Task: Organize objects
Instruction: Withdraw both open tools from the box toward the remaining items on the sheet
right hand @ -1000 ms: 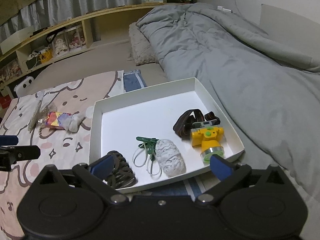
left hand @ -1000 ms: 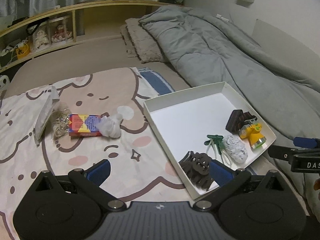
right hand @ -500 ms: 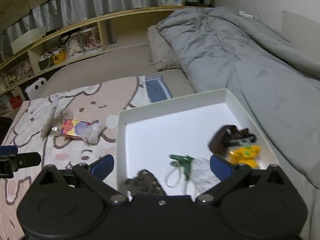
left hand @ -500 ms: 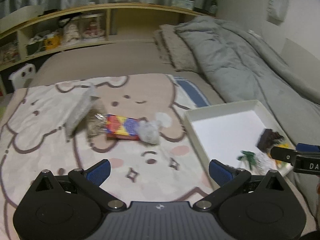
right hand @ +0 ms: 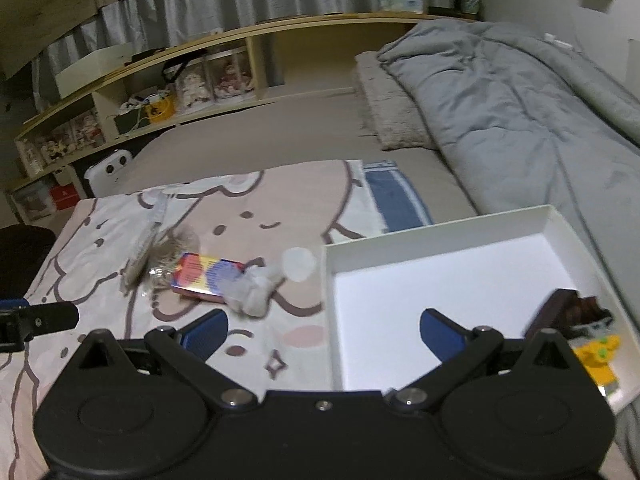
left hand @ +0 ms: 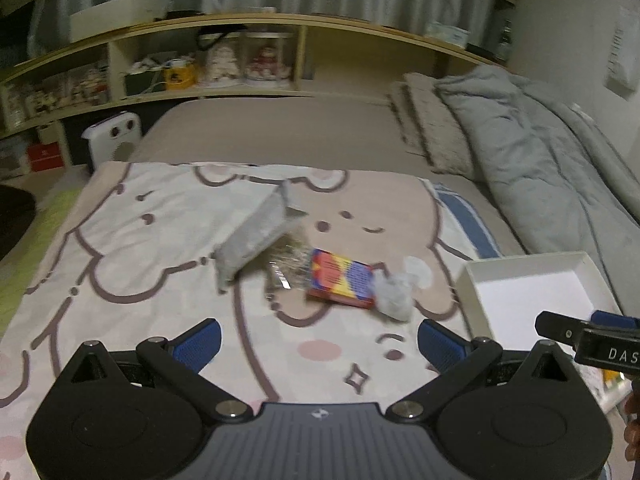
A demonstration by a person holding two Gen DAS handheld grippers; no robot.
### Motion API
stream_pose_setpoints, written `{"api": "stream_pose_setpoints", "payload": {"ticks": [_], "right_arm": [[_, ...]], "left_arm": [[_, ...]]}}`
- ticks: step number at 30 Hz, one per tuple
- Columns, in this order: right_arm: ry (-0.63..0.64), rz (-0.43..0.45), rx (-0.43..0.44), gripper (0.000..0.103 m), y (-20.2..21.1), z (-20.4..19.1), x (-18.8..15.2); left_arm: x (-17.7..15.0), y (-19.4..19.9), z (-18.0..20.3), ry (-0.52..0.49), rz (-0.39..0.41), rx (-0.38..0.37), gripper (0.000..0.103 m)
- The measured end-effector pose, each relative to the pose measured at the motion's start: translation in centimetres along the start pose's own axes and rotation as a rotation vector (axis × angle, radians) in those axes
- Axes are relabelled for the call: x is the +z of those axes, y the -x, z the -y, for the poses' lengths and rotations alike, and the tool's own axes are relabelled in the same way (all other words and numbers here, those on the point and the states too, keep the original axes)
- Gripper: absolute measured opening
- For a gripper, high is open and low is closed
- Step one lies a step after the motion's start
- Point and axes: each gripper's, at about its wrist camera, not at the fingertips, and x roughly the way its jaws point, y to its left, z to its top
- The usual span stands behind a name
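Note:
On the cartoon blanket lie a colourful card box (left hand: 341,279) (right hand: 206,276), a white crumpled wad (left hand: 394,293) (right hand: 252,293), a clear bag of rings (left hand: 285,267) and a grey flat packet (left hand: 252,242). My left gripper (left hand: 318,346) is open and empty, hovering short of them. The white tray (right hand: 440,240) (left hand: 524,260) lies to the right; it holds a brown strap item (right hand: 568,312) and a yellow toy (right hand: 596,360). My right gripper (right hand: 324,332) is open and empty above the tray's left wall.
A grey duvet (right hand: 520,100) and a pillow (right hand: 394,120) cover the right side of the bed. A wooden shelf (left hand: 200,64) with small items runs along the back. A white heater (left hand: 112,140) stands beyond the bed's far left edge.
Both grippers have swung left and tilted up, away from the tray toward the loose objects on the blanket. The tray's front contents have slid out of view. Both stay open.

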Motion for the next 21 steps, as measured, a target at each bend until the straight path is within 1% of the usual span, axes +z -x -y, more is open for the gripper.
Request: {"api": "stream_pose_setpoints", "payload": {"ticks": [3,9,13,16,18,21], "right_arm": [[-0.007,-0.002,0.019,0.103,-1.0,-1.0,0.3],[-0.051,0.000,0.029,0.103,-3.6,-2.7,0.8],[-0.082,0.006,0.036,0.103,-5.4,-3.3,1.0],[-0.096,0.027,0.046,0.103,-6.7,-3.9,0.9],[-0.090,0.044,0.057,0.103,-7.5,-4.3,0.6],[-0.062,0.041,0.076,0.103,-9.2,-5.1,0.1]], "left_arm": [[0.3,-0.2,-1.2,0.017,0.011,0.038,0.103],[0.6,-1.1,-3.1,0.070,0.023,0.074,0.103],[0.7,-2.0,-3.9,0.079,0.052,0.112,0.103],[0.6,-3.0,-4.5,0.076,0.076,0.145,0.103],[0.2,-3.8,-4.8,0.074,0.086,0.169,0.103],[-0.5,-5.2,-5.1,0.070,0.097,0.196,0.103]]}}
